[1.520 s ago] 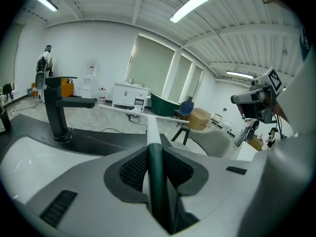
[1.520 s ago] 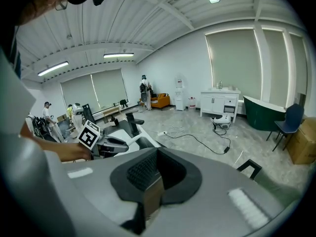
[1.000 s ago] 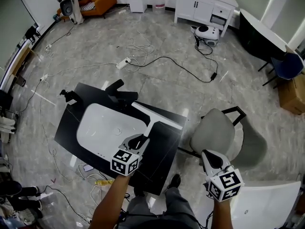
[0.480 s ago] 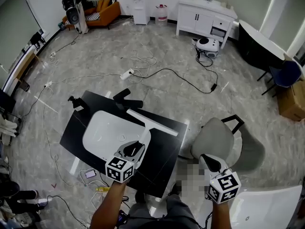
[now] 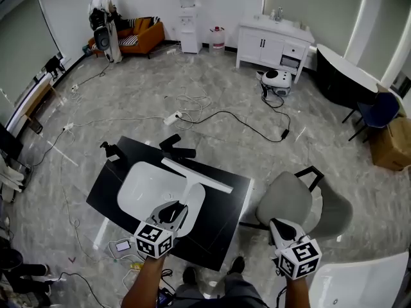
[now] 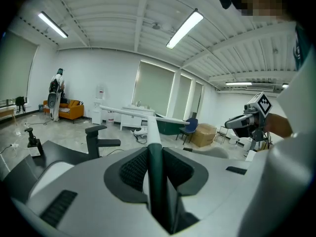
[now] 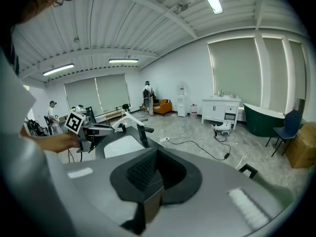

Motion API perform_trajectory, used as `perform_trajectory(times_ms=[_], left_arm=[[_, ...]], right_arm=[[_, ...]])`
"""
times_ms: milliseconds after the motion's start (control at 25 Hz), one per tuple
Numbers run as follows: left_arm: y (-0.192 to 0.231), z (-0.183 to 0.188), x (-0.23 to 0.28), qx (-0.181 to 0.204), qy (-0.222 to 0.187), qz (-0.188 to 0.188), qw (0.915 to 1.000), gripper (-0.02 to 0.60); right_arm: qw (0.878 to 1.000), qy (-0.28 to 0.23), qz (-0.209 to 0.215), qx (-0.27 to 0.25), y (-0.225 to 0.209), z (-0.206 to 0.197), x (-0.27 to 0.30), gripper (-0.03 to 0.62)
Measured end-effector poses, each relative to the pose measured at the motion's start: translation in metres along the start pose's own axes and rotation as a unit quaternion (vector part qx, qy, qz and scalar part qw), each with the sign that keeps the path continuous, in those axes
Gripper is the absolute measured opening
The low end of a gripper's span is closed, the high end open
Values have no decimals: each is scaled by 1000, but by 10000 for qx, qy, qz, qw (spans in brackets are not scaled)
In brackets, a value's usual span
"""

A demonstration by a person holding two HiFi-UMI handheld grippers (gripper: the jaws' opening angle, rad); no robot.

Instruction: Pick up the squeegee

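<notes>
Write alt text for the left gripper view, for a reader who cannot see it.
The left gripper is shut on the dark handle of a white squeegee, whose long blade lies crosswise ahead. Beyond stand a black faucet on a dark counter and, at right, the right gripper.

The squeegee [image 5: 196, 175] hangs over the sink [image 5: 144, 191], chair [image 5: 289, 194] to its right.
</notes>
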State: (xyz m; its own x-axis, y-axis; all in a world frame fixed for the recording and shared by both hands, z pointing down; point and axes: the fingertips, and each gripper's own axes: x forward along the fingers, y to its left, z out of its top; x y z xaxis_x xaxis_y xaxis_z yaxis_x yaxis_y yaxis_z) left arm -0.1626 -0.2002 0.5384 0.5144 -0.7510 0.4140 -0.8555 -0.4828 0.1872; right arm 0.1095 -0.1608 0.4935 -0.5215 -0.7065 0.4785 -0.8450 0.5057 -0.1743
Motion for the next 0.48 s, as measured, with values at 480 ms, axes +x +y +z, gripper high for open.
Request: perform_trajectory(times_ms=[480], left_arm=[[1,26,-61,89,-347,128,9993,97]], right_arm=[[9998,-143,-105,-93,21,16,-31,9]])
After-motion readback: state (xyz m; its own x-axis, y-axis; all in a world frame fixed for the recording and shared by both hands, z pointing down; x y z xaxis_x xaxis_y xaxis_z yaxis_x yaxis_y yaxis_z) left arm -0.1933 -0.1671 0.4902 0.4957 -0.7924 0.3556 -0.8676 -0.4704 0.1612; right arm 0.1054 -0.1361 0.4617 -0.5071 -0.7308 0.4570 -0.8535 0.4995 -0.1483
